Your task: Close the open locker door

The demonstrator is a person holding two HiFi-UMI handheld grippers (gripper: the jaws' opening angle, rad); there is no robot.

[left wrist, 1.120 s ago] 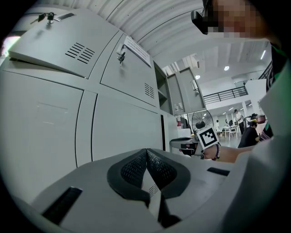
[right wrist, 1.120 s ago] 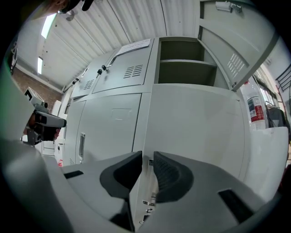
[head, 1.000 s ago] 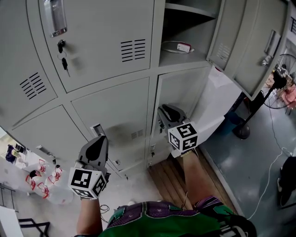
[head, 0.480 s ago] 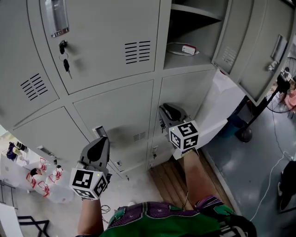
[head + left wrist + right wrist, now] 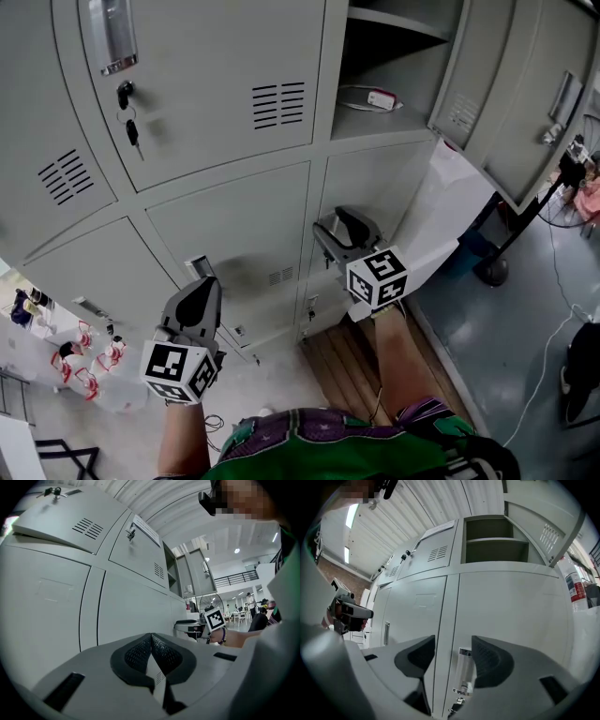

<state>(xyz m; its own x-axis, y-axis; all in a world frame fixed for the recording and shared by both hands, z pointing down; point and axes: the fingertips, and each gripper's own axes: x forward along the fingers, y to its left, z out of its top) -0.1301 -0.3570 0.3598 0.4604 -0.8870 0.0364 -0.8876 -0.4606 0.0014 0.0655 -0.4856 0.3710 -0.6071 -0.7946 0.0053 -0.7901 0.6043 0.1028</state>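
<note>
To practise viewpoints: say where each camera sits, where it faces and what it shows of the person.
Head view: on head, steeply down at lockers; forearms, torso.
Left gripper view: on left gripper, level along shut jaws, beside lockers; right forearm.
Right gripper view: on right gripper, through jaws just opening, nothing held, at handle; left hand.
Shared: gripper views show each other's gripper.

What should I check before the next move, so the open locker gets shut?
1. Right hand-held gripper let go: ok. Its jaws have just been opening; the lower door's handle shows in the gap, not pinched.
2. Left hand-held gripper shut and empty: ok.
3. Lower door flush with its frame: ok.
4. Upper locker door closed: not ok, it stands wide open.
5. White thing on the shelf clear of the door's swing: cannot tell.
</note>
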